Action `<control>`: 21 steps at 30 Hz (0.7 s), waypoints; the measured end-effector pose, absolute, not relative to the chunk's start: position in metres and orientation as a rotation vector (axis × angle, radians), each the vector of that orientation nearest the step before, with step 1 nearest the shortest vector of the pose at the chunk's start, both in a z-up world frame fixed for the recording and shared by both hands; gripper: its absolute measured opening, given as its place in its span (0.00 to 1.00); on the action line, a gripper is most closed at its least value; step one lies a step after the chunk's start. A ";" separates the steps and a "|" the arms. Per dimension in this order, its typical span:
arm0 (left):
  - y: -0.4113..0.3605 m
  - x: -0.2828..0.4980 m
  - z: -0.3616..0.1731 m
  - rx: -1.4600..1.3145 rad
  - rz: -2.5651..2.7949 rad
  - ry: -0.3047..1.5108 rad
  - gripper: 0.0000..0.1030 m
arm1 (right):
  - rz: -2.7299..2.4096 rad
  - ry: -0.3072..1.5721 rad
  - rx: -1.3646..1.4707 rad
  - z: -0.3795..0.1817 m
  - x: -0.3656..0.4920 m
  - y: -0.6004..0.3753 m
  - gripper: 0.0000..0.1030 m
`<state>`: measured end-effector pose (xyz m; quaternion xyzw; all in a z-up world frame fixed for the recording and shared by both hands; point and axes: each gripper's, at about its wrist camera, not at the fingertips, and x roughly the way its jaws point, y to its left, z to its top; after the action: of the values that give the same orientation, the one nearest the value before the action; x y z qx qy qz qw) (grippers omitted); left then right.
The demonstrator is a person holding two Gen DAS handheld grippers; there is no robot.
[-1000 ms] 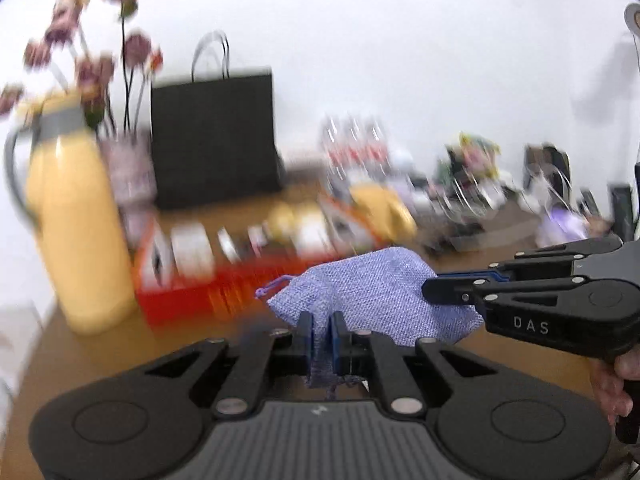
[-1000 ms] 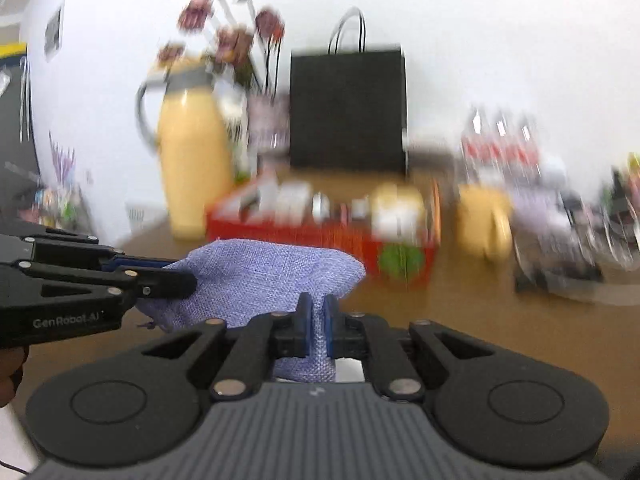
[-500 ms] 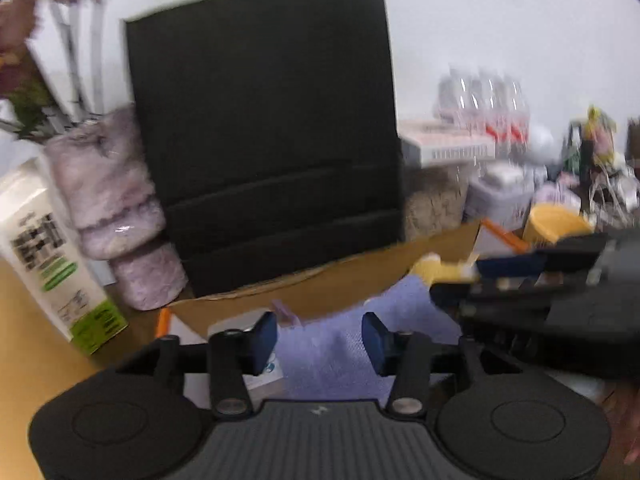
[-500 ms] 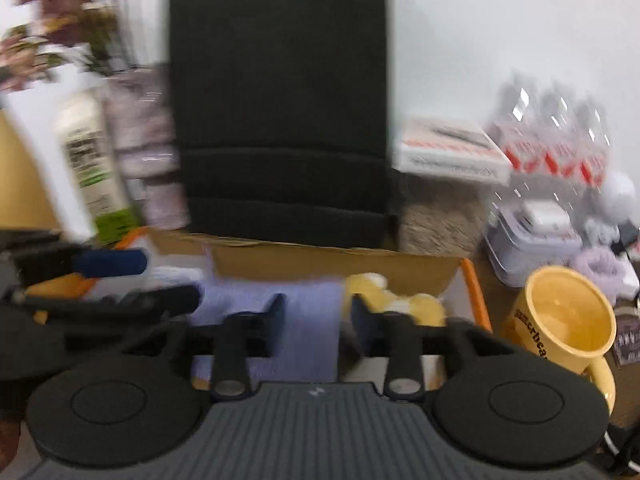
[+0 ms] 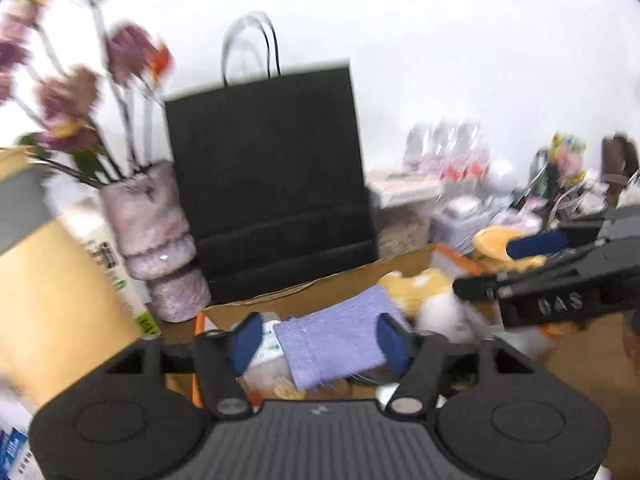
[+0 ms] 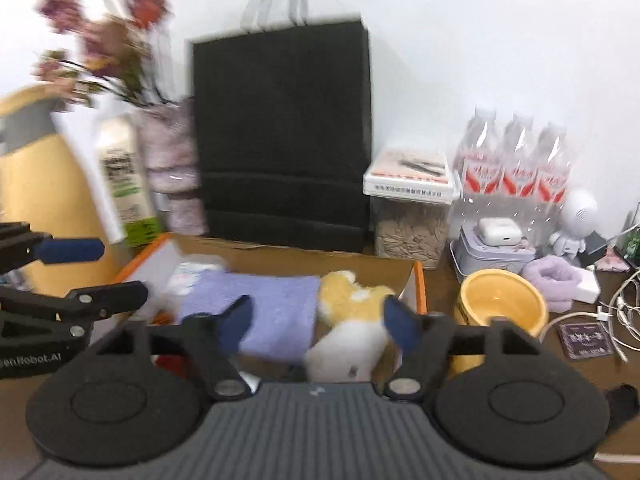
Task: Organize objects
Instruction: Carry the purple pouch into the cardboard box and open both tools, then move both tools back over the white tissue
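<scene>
Purple pouch point(image 5: 336, 336) in box point(image 6: 418, 280), beyond both opening, empty hand-held grippers point(image 5: 320, 338) point(image 6: 318, 320).

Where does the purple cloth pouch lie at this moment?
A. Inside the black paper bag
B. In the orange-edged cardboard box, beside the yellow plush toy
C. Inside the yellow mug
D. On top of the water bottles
B: the right wrist view shows the purple cloth pouch lying flat in the orange-edged cardboard box, just left of the yellow plush toy; no pad presses on it.
</scene>
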<state>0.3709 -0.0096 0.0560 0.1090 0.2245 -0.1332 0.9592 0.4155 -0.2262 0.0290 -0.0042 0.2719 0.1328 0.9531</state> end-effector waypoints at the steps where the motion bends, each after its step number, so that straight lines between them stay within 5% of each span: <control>1: -0.007 0.341 0.058 0.189 -0.271 0.432 0.68 | 0.305 0.544 0.008 0.034 0.395 -0.231 0.82; 5: -0.005 0.226 0.046 0.051 -0.296 0.379 0.82 | 0.386 0.486 0.090 0.037 0.287 -0.253 0.95; 10: -0.009 0.119 0.014 -0.001 -0.293 0.427 0.85 | 0.301 0.473 0.092 0.009 0.172 -0.271 0.98; 21: -0.036 0.063 -0.025 0.048 -0.288 0.601 0.83 | 0.263 0.596 0.034 -0.036 0.054 -0.274 0.98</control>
<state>0.0634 -0.0363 -0.0247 0.0233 0.2948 -0.1415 0.9447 0.0541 -0.2740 -0.0358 0.0169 0.2927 0.1294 0.9473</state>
